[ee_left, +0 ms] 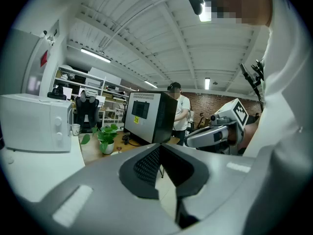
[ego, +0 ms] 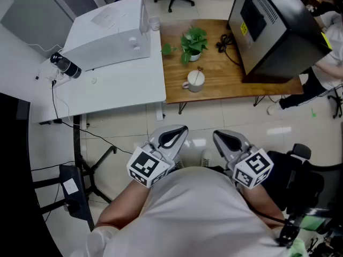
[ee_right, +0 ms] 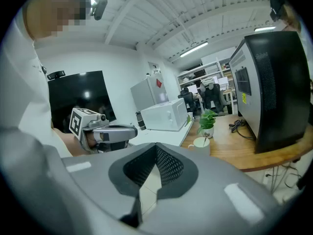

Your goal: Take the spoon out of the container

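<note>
Over on the wooden table (ego: 214, 82), seen from the head view, the spoon (ego: 197, 76) stands in a white mug (ego: 194, 83), well apart from both grippers. The left gripper (ego: 172, 137) and the right gripper (ego: 229, 141) hang by the person's chest.

Left gripper view — the jaws are pressed together, with nothing between them.

Right gripper view — the jaws are likewise closed and empty, and the mug is far ahead, near a potted plant (ee_right: 207, 121).

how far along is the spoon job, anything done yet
Done: nothing yet. The spoon stands in the cup on the wooden table.
In hand: nothing. The left hand-held gripper and right hand-held gripper are both shut and empty, held close to the person's body, well short of the table.
Left: reach the cup, grip the spoon, lift it out.
</note>
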